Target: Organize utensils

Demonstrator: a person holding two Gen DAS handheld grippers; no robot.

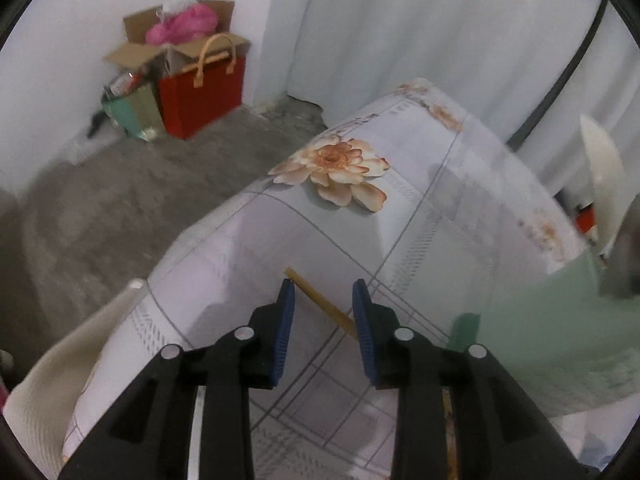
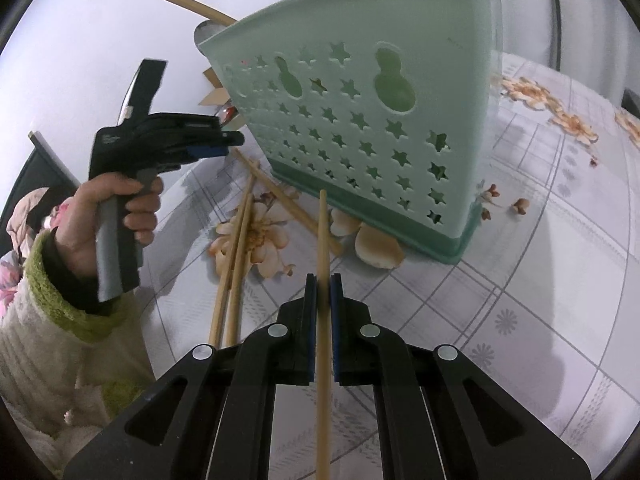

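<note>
My right gripper [image 2: 323, 278] is shut on a wooden chopstick [image 2: 322, 236], whose tip points toward the base of the mint-green utensil holder [image 2: 360, 120] with star holes. Wooden handles [image 2: 188, 0] stick out of the holder's top. Several loose chopsticks [image 2: 236, 248] lie on the flowered tablecloth to the left of the holder. My left gripper [image 2: 230, 145] hangs above them, held by a hand, beside the holder. In the left wrist view the left gripper [image 1: 323, 284] is open, with one chopstick [image 1: 320, 304] lying on the cloth seen through the gap and the holder [image 1: 540, 340] at the right.
The table [image 1: 360, 208] ends close on the left, with the concrete floor below. A red bag [image 1: 204, 96] and a cardboard box [image 1: 176, 24] stand by the wall. A white rounded object [image 1: 604, 168] sits at the far right. The person's fleece sleeve [image 2: 60, 320] is at the left.
</note>
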